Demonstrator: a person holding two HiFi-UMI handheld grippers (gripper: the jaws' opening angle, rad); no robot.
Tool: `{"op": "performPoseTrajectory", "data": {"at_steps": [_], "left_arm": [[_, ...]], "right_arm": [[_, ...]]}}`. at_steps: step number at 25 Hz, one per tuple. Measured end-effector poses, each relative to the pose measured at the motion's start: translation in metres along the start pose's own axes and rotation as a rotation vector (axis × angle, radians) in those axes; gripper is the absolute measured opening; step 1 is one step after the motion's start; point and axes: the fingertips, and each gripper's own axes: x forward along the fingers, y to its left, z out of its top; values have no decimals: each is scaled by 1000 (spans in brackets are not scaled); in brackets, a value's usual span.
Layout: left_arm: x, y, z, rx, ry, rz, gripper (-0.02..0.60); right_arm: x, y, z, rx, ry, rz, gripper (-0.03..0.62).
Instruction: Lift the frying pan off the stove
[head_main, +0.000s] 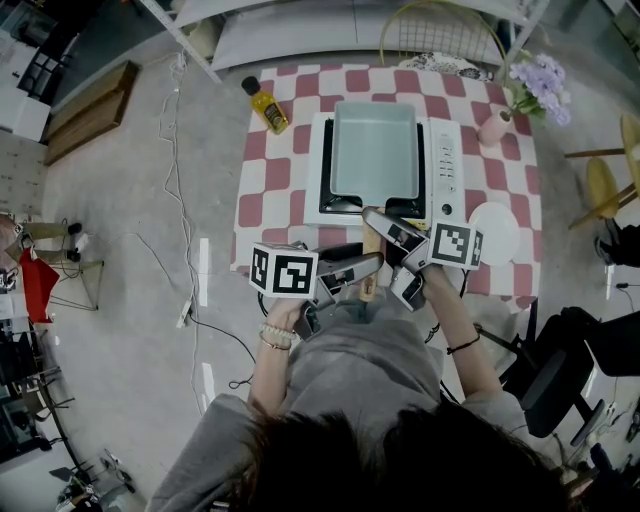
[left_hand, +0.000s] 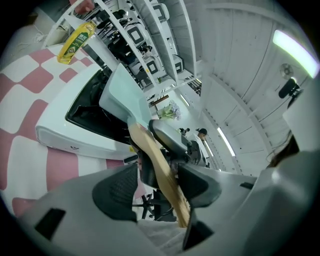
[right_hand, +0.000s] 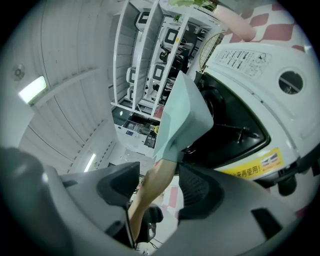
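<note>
A pale green rectangular frying pan (head_main: 375, 148) sits on the white portable stove (head_main: 445, 160), its wooden handle (head_main: 371, 268) pointing toward me over the table's near edge. My left gripper (head_main: 365, 265) comes in from the left and my right gripper (head_main: 385, 250) from the right, and both straddle that handle. In the left gripper view the handle (left_hand: 160, 170) runs between the wide jaws of the left gripper (left_hand: 157, 187), with a gap on its left side. In the right gripper view the handle (right_hand: 152, 187) lies loosely between the spread pads of the right gripper (right_hand: 160, 187), below the pan (right_hand: 182, 117).
The stove stands on a pink-and-white checked table (head_main: 270, 190). A yellow oil bottle (head_main: 268, 108) is at its far left, a pink vase of purple flowers (head_main: 495, 128) at its far right, a white plate (head_main: 495, 233) right of the stove. A black chair (head_main: 560, 380) is at my right.
</note>
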Motion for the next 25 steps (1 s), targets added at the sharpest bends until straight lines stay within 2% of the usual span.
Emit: {"op": "performPoseTrajectory", "data": {"at_steps": [4, 10, 16, 18, 25], "left_arm": [[6, -8, -4, -11, 25, -50, 247], [10, -9, -5, 6, 63, -78, 247], [10, -9, -6, 45, 77, -77, 224], [10, -10, -4, 69, 81, -71, 198], [10, -13, -2, 101, 81, -66, 198]], "right_arm": [[5, 5, -2, 38, 6, 44, 245], [2, -8, 3, -18, 39, -14, 244], [9, 5, 0, 48, 38, 105, 225], [9, 6, 1, 40, 46, 118, 224], [10, 10, 3, 98, 30, 162, 212]]}}
